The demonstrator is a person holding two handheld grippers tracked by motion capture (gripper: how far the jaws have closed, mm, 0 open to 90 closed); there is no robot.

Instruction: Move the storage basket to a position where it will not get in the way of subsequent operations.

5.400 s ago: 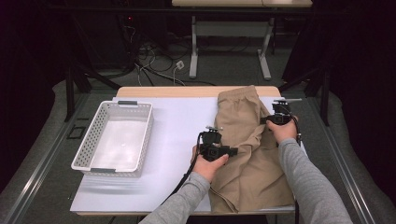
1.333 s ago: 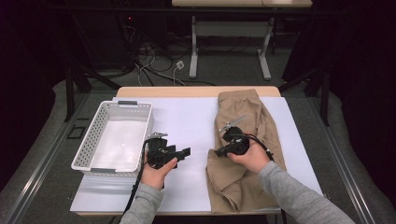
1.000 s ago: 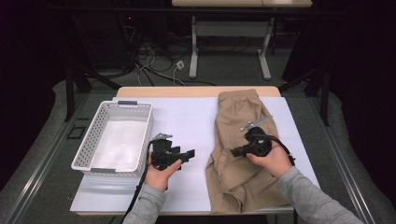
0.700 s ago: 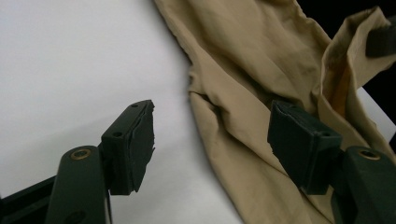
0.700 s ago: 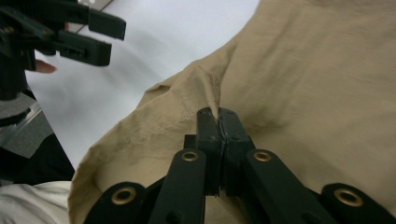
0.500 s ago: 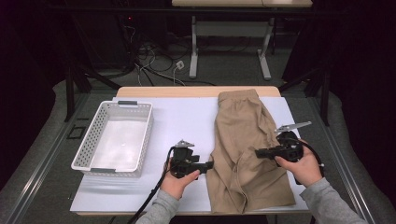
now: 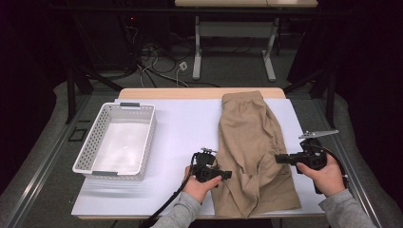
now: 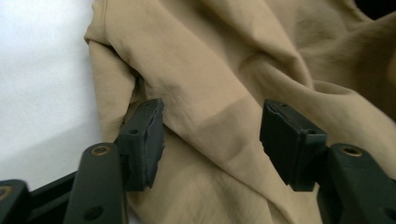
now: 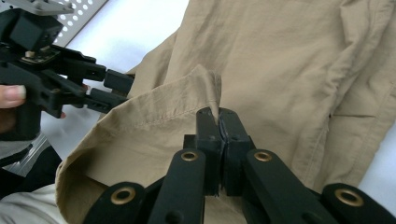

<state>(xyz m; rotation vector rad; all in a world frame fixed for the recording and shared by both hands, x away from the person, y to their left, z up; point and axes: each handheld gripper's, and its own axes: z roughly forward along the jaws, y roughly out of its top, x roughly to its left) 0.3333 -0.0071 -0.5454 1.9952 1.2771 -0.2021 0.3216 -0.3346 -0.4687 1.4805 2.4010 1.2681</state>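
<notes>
Pinching the tan shorts (image 9: 280, 70), right claw (image 9: 219, 116) clenched; left claw (image 8: 210, 135) closing, released.

High view: above the desk's (image 7: 190, 118) near edge, facing forward and down. Gripper views: close, along their jaws. All share the tan shorts (image 7: 252, 142) (image 8: 224, 84) (image 9: 280, 60).
</notes>
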